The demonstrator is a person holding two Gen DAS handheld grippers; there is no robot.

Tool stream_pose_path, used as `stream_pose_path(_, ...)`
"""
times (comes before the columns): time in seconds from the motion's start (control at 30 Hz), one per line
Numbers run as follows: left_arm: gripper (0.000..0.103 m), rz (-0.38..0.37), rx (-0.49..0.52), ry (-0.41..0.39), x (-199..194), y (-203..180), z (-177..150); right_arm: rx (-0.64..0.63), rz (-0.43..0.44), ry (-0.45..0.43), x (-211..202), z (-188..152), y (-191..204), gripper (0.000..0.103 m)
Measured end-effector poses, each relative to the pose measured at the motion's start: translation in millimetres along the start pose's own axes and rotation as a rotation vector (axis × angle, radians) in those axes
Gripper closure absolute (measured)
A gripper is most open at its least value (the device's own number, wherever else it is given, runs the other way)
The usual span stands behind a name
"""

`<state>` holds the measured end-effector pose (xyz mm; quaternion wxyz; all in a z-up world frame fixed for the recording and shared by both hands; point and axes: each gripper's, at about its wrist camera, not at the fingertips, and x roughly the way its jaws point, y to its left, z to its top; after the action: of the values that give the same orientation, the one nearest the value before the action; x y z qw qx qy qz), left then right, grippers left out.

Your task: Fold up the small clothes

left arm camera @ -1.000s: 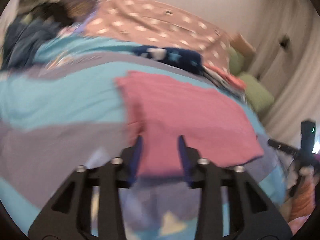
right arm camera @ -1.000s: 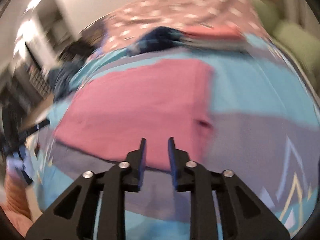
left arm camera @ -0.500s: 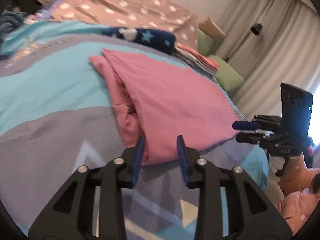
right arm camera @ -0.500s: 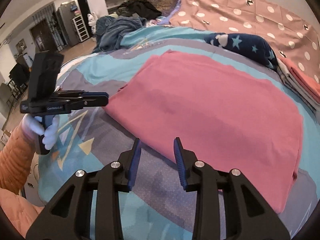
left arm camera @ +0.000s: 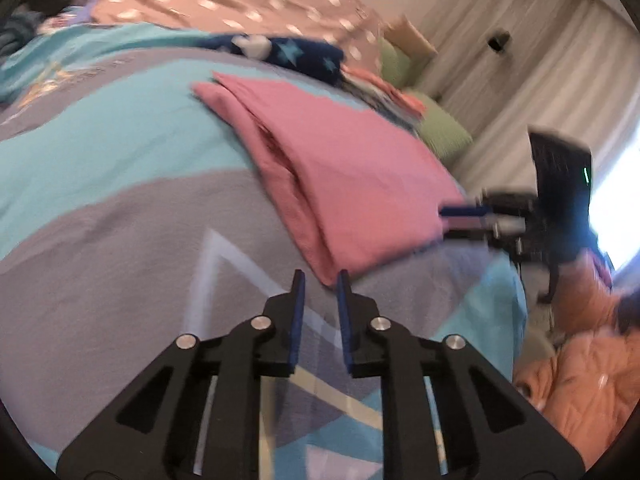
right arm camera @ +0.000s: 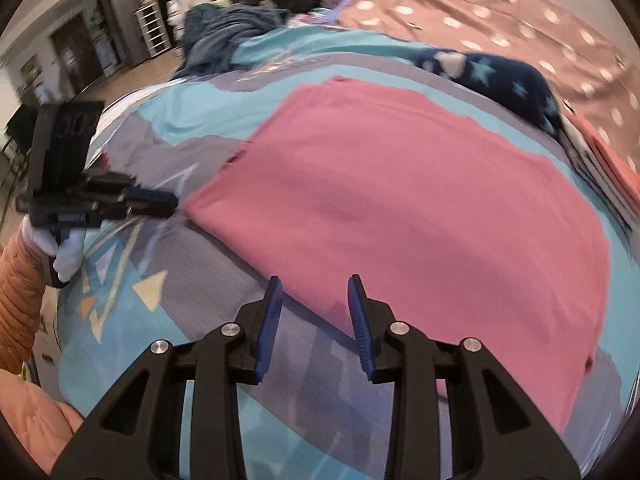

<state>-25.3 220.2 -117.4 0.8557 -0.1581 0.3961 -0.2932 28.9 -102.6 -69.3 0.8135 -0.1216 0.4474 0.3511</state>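
Both grippers are hovering at the near edge of a folded pink garment [right arm camera: 400,200] that is lying flat on a bedspread [left arm camera: 100,152] patterned in turquoise and grey. Left gripper [left arm camera: 320,276] is pointing its blue pads at the garment's near left corner, where the folded layers are showing along the edge; its jaws are closing, standing narrow, with the corner just ahead of the tips and no cloth visibly pinched between them. Right gripper [right arm camera: 314,280] is sitting at the garment's near edge further along, its jaws standing moderately apart with the pink edge lying just beyond the tips, apparently not yet gripped. Each gripper is also showing in the other's view, held by a white-gloved hand [right arm camera: 64,252] coming out of an orange quilted sleeve [right arm camera: 20,292]. Beyond the pink garment, a navy cloth with stars [right arm camera: 500,76] is lying beside a small stack of folded clothes [left arm camera: 384,92], with a polka-dot quilt [right arm camera: 500,8] behind.
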Motion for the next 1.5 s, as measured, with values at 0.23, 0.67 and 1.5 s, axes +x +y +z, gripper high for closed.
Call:
stream_pose_path(0.23, 0.046, -0.049, -0.178, -0.119, 15, 50, 58, -0.230, -0.073, -0.015, 31, 8, 62, 0.059)
stream_pose_path(0.67, 0.100, -0.142, -0.461, -0.348, 57, 119, 156, -0.234, -0.126, -0.030, 38, 3, 64, 0.048)
stream_pose_path(1.5, 0.031, -0.152, -0.292, -0.066, 112, 87, 133, -0.275, -0.315, -0.056, 76, 25, 74, 0.024)
